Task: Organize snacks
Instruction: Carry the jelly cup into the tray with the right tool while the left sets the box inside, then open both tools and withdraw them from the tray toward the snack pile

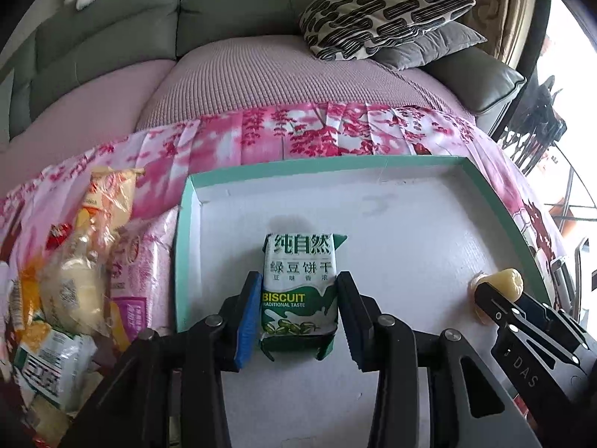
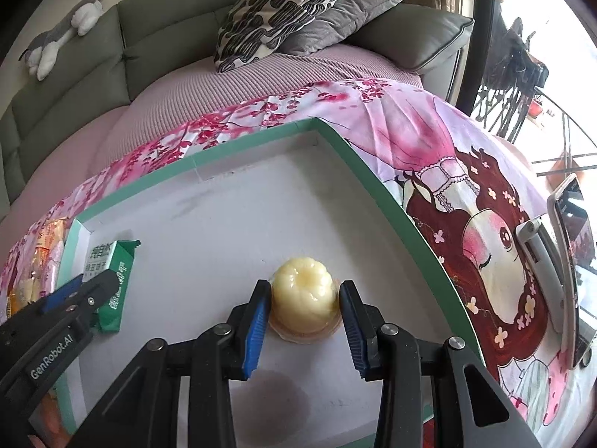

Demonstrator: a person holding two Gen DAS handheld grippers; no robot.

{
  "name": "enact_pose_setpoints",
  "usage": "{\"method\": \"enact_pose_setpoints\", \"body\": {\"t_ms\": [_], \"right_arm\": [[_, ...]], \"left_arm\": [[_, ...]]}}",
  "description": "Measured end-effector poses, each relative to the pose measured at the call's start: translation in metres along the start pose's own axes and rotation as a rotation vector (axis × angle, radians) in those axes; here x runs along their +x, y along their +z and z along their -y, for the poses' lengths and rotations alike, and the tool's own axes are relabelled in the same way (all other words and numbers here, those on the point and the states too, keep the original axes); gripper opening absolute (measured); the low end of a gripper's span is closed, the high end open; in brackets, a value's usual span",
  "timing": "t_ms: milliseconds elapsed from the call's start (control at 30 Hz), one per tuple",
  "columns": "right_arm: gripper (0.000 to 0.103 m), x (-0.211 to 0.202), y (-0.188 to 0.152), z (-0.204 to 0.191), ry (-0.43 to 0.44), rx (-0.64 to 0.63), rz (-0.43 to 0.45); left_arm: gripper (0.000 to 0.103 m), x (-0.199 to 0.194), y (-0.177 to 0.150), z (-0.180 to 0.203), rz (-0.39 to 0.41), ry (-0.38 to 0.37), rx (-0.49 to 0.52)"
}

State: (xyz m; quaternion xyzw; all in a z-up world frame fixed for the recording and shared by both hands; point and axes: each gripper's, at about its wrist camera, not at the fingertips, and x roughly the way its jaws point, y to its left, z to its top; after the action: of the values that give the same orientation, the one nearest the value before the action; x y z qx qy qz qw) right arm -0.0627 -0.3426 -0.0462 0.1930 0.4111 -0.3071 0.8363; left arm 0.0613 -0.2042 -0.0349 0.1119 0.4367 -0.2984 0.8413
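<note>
A green and white biscuit packet (image 1: 299, 291) lies on the white floor of a shallow green-rimmed tray (image 1: 317, 162). My left gripper (image 1: 298, 317) is shut on the packet, one finger on each side. A yellow jelly cup (image 2: 304, 300) sits upside down on the tray floor (image 2: 242, 171) further right. My right gripper (image 2: 304, 315) is shut on the jelly cup, fingers touching both sides. The packet and left gripper also show at the left of the right wrist view (image 2: 112, 280). The jelly cup and right gripper show at the right of the left wrist view (image 1: 500, 287).
A pile of several wrapped snacks (image 1: 71, 280) lies left of the tray on a pink floral cloth (image 1: 298, 130). A phone on a stand (image 2: 571, 261) stands to the right. A sofa with two cushions (image 1: 384, 18) is behind.
</note>
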Motion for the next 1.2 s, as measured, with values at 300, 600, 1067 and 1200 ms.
{"method": "enact_pose_setpoints", "body": {"t_ms": [300, 600, 1067, 1200], "right_arm": [[0.046, -0.015, 0.003, -0.005, 0.008, -0.027, 0.039], [0.085, -0.022, 0.006, -0.004, 0.012, -0.016, 0.046], [0.103, -0.020, 0.005, -0.009, 0.000, -0.047, 0.046], [0.103, -0.018, 0.005, -0.008, -0.023, -0.046, 0.040]], "left_arm": [[0.061, -0.026, 0.011, 0.000, 0.040, 0.022, 0.007], [0.089, -0.031, 0.016, -0.012, 0.011, 0.125, -0.054], [0.101, -0.022, 0.008, -0.026, -0.015, 0.226, -0.092], [0.102, -0.022, 0.008, -0.027, -0.011, 0.238, -0.083]]}}
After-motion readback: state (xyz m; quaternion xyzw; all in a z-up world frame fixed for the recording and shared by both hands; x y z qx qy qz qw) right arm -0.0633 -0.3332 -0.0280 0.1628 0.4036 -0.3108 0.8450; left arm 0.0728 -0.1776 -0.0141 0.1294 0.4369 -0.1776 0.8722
